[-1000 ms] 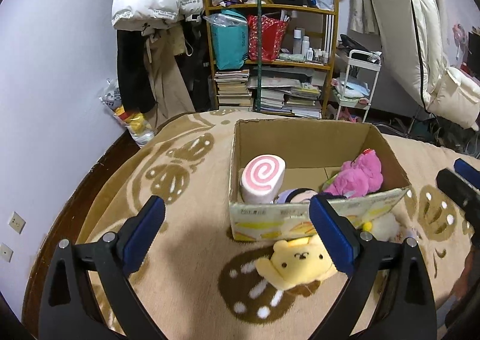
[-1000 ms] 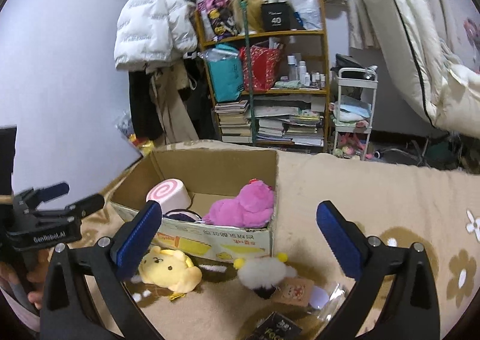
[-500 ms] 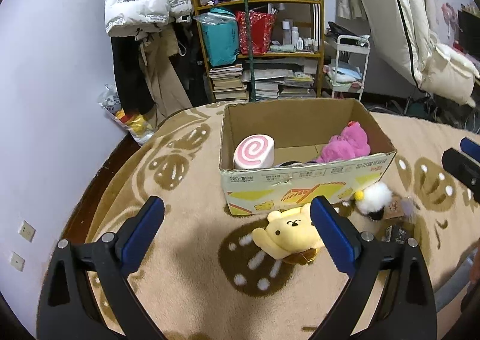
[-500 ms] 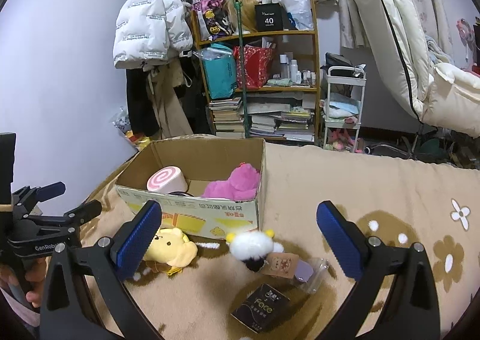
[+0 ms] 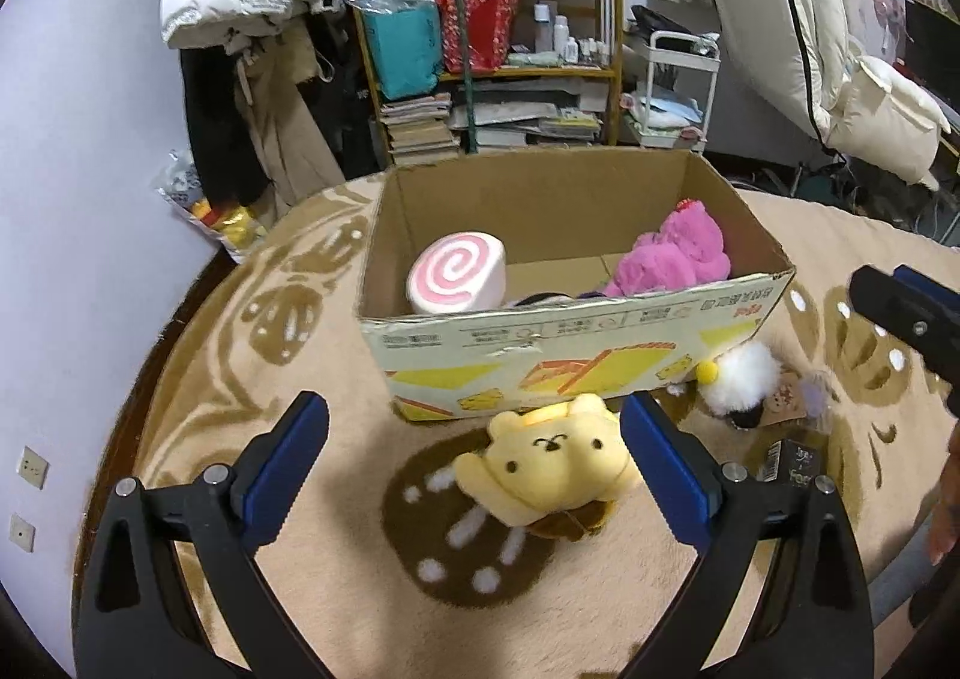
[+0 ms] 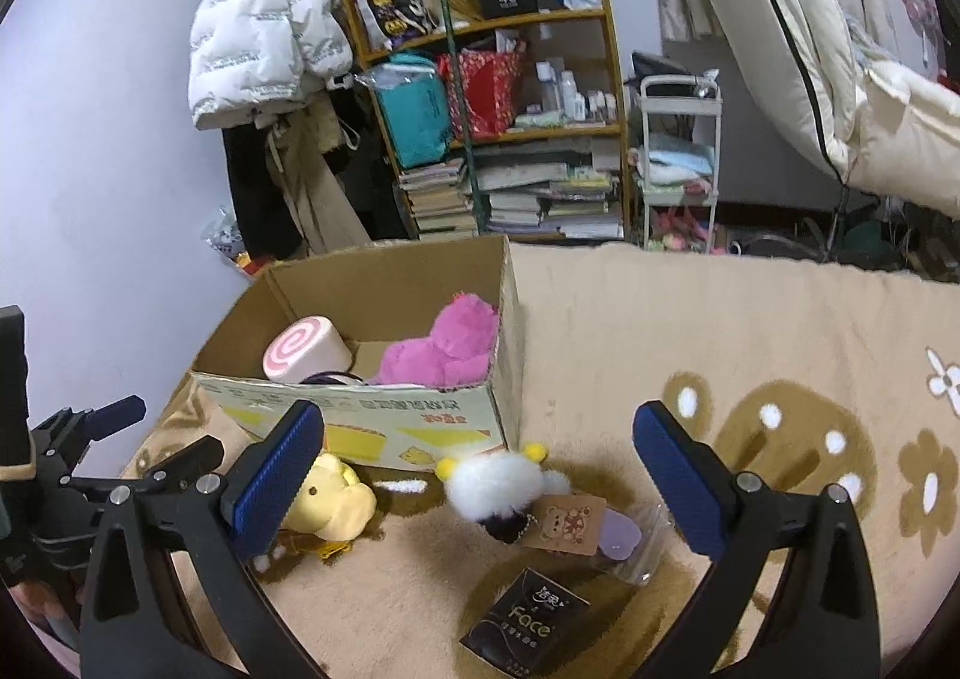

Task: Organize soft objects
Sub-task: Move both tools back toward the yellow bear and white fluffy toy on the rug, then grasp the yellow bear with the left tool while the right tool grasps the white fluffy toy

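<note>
Yellow plush bear (image 5: 549, 460) is lying on the patterned carpet (image 5: 336, 589) just in front of the cardboard box (image 5: 576, 361), and the left gripper (image 5: 474, 466) is hovering over it with both blue pads spread wide, holding nothing. The step in hand appears to be the pick-up of this bear: the toy is sitting between the pads but off-centre, close to the right-hand pad and well clear of the left-hand one. The next move is likely calling for a small sideways correction, a descent until the pads are bracketing the bear's head, and then a closing squeeze; soft stuffing will probably be compressing, so a deep bite is advisable. The right gripper (image 6: 474, 469) is also standing wide open and empty, aimed at the white fluffy toy (image 6: 501, 484) lying beside the box corner, with a card tag (image 6: 570, 523) and a dark packet (image 6: 528, 628) nearby. Inside the box, a pink swirl cushion (image 5: 456, 283) and a magenta plush (image 5: 675, 256) are already resting. A dark item between them is mostly hidden by the box wall and cannot be identified. The bear's lower body is hard to make out, and the clear wrapper by the tag is partly hidden by the right pad.
</note>
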